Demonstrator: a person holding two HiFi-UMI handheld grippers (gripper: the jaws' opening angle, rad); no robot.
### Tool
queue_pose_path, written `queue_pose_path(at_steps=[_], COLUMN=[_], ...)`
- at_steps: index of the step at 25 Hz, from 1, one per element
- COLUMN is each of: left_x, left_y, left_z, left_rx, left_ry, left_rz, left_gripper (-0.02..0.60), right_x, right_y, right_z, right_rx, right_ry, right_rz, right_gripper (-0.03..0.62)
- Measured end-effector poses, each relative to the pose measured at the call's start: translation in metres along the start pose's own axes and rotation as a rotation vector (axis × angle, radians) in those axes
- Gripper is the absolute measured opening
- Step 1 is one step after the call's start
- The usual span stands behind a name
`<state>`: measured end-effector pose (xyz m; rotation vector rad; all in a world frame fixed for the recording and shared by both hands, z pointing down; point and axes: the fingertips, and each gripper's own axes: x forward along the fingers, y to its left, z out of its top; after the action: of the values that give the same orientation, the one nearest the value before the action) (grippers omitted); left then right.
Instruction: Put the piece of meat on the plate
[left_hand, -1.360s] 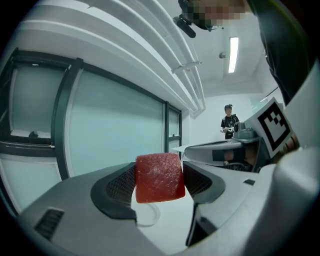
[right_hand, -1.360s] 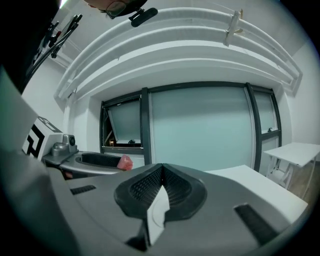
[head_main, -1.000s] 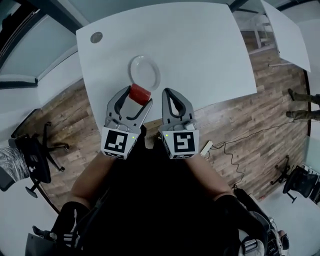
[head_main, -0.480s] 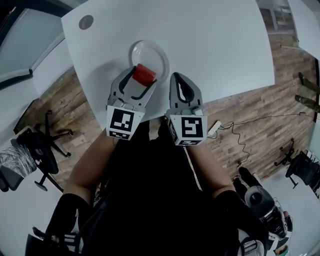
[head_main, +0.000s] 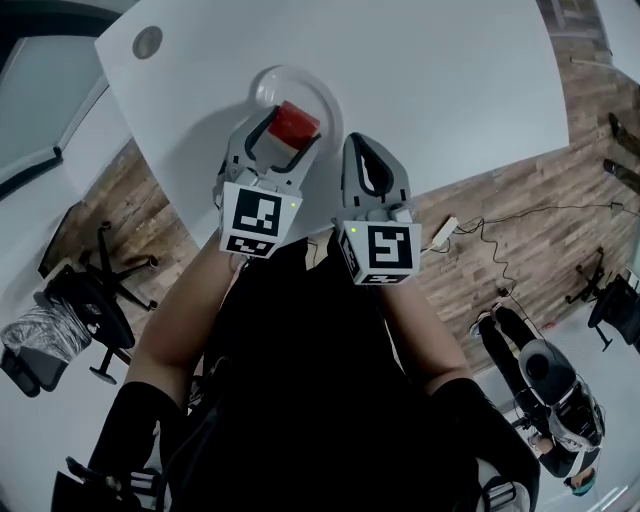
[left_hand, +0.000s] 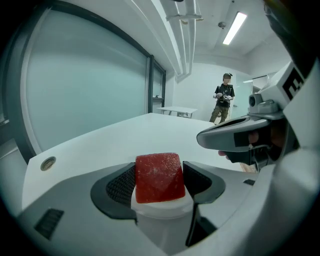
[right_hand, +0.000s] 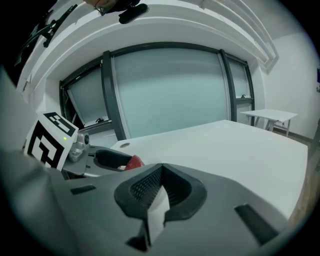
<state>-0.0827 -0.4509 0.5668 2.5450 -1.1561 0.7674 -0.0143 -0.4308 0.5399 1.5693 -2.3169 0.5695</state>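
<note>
While left gripper pinches piece of meat between both jaws, meat sits over plate on white table; contact with plate unclear. Right gripper just beside, jaws pressed together, empty. Risks: release from too high, meat bounces off rim; meat sticks to pad; neighbouring gripper nudges plate

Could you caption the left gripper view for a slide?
Left tool grips the red meat piece over the white plate.
</note>
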Motion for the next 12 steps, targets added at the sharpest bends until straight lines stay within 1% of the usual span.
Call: queue_pose_path(at_steps=[3, 8, 12], left_x=[0.007, 0.017, 0.025], left_y=[-0.002, 0.000, -0.004], left_z=[-0.005, -0.012, -0.013], left_rx=[0.024, 0.035, 0.103], left_ry=[0.033, 0.086, 0.110], left_rz=[-0.014, -0.017, -0.023], left_gripper=[0.296, 0.296, 0.296], right_x=[-0.004, -0.006, -0.007], right_y=[0.000, -0.004, -0.008], right_z=[-0.007, -0.015, -0.017], right_rx=[0.016, 0.040, 0.050], right_ry=[0.010, 0.021, 0.026], right_rz=[-0.016, -0.044, -0.061], right_gripper=[0.003, 0.003, 0.003])
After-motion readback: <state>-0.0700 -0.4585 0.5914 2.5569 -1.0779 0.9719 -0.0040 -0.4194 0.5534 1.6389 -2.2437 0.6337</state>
